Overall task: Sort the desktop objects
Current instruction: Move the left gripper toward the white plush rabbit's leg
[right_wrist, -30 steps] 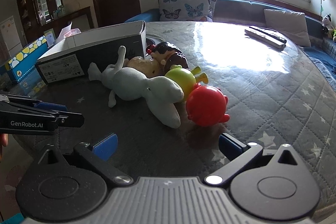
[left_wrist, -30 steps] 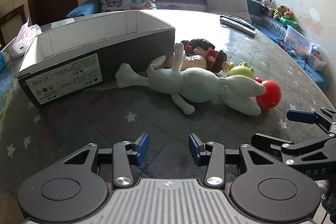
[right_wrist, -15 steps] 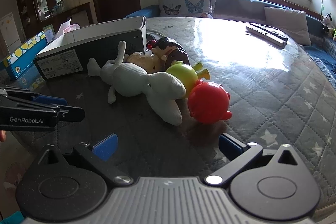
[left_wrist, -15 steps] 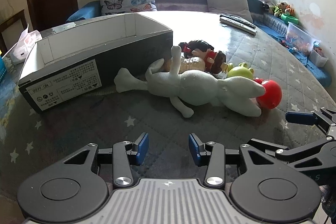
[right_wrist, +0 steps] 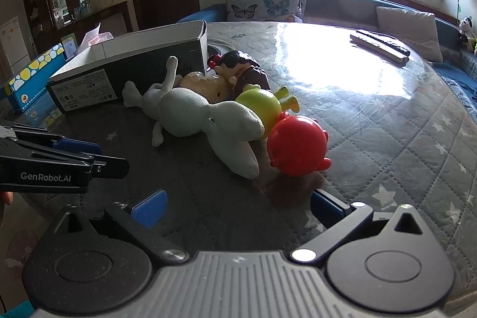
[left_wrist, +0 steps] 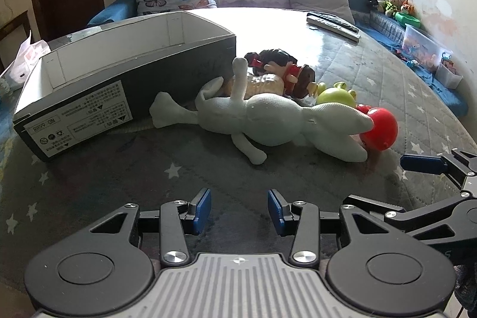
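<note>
Left gripper (left_wrist: 239,209) low in the frame, blue-padded fingers (left_wrist: 202,206) parted by a moderate gap, nothing between them, poised above the quilted surface (left_wrist: 119,169). Ahead of that gap, at frame centre: a pale plush rabbit (left_wrist: 268,121) lying on its side, well apart from the fingers. Behind it a dark-haired doll (left_wrist: 277,70), a green round toy (left_wrist: 335,96) and, at the rabbit's right end, a red round toy (left_wrist: 381,128), all huddled touching. Open cardboard box (left_wrist: 119,73) in the upper left, just beside the rabbit's foot.

Right gripper (right_wrist: 238,203) spread wide, holding nothing; red round toy (right_wrist: 296,143) just beyond the gap, right of centre, rabbit (right_wrist: 202,115) beside it to the left. Remote controls (right_wrist: 380,45) far off, upper right.
</note>
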Demonstrator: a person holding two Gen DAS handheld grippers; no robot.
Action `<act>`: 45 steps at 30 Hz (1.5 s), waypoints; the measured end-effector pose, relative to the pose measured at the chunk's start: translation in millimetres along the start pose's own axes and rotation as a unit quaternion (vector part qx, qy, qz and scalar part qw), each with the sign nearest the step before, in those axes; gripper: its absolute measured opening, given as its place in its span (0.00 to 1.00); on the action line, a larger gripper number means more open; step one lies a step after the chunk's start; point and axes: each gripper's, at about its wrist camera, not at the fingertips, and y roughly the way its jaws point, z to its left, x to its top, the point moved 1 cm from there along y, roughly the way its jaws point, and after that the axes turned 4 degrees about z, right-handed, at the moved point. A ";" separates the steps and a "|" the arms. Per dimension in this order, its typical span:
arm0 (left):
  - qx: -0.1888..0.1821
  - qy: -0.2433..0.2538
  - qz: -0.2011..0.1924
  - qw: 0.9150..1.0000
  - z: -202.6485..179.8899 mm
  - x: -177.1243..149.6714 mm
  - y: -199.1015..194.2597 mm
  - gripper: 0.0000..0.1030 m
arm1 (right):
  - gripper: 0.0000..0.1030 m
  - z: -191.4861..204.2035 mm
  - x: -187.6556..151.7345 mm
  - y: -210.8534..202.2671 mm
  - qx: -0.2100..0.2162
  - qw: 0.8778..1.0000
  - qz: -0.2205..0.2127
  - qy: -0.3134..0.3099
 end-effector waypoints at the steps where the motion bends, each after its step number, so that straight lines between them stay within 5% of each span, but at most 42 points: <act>1: 0.000 0.001 0.001 1.000 -0.5 0.4 0.7 0.43 | 1.00 0.0 0.2 0.5 0.001 1.000 0.001 0.000; 45: -0.015 -0.008 0.022 1.000 1.2 11.5 16.6 0.43 | 1.00 2.4 8.8 15.2 0.017 1.000 0.017 -0.001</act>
